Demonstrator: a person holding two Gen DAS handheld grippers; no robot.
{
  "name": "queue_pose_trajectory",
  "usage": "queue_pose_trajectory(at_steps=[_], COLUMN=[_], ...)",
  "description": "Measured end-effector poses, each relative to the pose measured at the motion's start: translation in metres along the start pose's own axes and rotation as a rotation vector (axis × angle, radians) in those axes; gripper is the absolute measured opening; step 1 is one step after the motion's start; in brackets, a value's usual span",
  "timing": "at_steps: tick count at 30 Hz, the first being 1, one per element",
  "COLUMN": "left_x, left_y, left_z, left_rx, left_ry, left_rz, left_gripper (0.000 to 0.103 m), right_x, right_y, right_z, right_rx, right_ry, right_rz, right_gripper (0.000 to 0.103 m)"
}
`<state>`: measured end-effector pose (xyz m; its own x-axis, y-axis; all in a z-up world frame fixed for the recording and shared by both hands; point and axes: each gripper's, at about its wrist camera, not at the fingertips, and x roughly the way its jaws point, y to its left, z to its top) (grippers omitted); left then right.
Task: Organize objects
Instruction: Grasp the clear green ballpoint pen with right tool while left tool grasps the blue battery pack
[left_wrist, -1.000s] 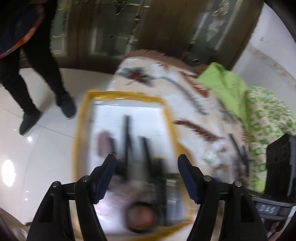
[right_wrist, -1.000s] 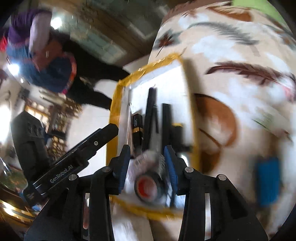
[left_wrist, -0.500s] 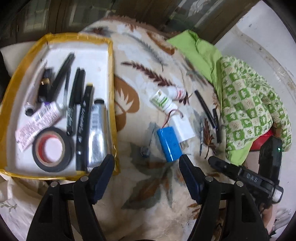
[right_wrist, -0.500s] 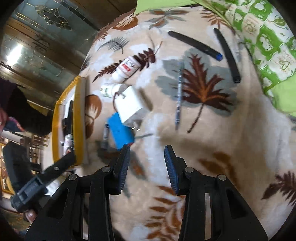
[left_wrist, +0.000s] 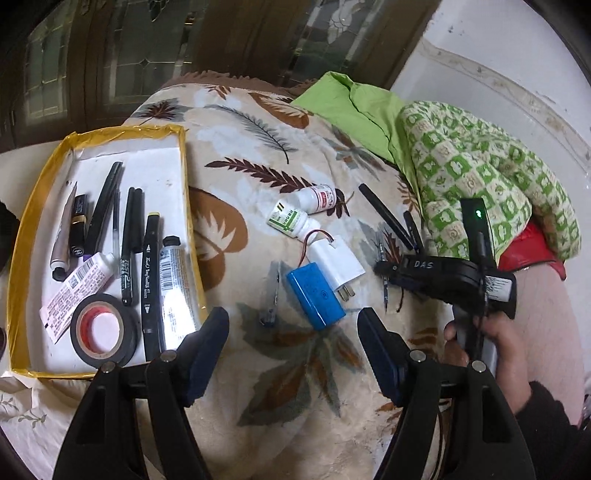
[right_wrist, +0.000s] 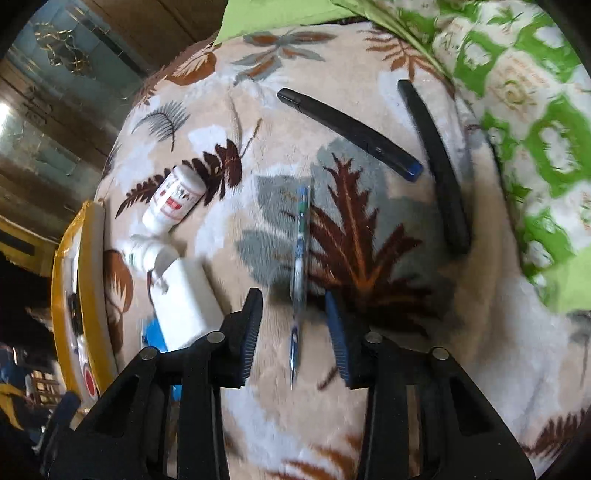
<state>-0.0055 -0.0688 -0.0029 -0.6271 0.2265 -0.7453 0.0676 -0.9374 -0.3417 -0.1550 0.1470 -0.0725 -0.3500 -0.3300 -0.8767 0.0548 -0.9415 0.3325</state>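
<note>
A yellow-rimmed white tray at the left holds pens, tubes and a tape roll. On the leaf-patterned blanket lie a blue battery pack, a white charger, two small white bottles and two black pens. My left gripper is open and empty above the blanket, just short of the battery pack. My right gripper is open, with a thin clear pen lying between its fingers on the blanket.
A green patterned cloth and a plain green cloth are bunched at the right. A short clear pen lies left of the battery pack. Dark wooden doors stand behind.
Both grippers have swung away from the tray toward the loose items on the blanket. The right gripper has closed in low over the thin clear pen.
</note>
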Motion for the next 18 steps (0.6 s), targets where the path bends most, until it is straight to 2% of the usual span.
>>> queue_pose_trajectory(at_steps=[1, 2, 6, 8, 9, 12, 14, 18], left_x=[0.001, 0.001, 0.002, 0.003, 0.004, 0.009, 0.022, 0.055], left_y=[0.0, 0.0, 0.001, 0.001, 0.0, -0.003, -0.011, -0.034], left_z=[0.0, -0.001, -0.001, -0.002, -0.003, -0.002, 0.001, 0.006], left_rx=[0.002, 0.002, -0.002, -0.003, -0.003, -0.009, 0.0, 0.055], left_ry=[0.005, 0.007, 0.018, 0.032, 0.042, 0.076, 0.127, 0.21], left_rz=[-0.001, -0.003, -0.011, -0.019, -0.024, -0.04, -0.048, 0.001], left_gripper=[0.072, 0.072, 0.072, 0.072, 0.072, 0.072, 0.072, 0.072], right_x=[0.0, -0.001, -0.015, -0.019, -0.02, -0.022, -0.013, -0.007], right_y=[0.002, 0.001, -0.01, -0.011, -0.009, -0.003, -0.005, -0.014], right_z=[-0.001, -0.002, -0.017, -0.036, -0.045, -0.062, -0.069, -0.069], right_rx=[-0.014, -0.012, 0.074, 0.111, 0.106, 0.072, 0.087, 0.126], right_ry=[-0.001, 0.0, 0.04, 0.094, 0.117, 0.117, 0.128, 0.119], right_rz=[-0.038, -0.043, 0.043, 0.163, 0.195, 0.189, 0.191, 0.235], right_gripper=[0.011, 0.009, 0.009, 0.009, 0.009, 0.009, 0.009, 0.009])
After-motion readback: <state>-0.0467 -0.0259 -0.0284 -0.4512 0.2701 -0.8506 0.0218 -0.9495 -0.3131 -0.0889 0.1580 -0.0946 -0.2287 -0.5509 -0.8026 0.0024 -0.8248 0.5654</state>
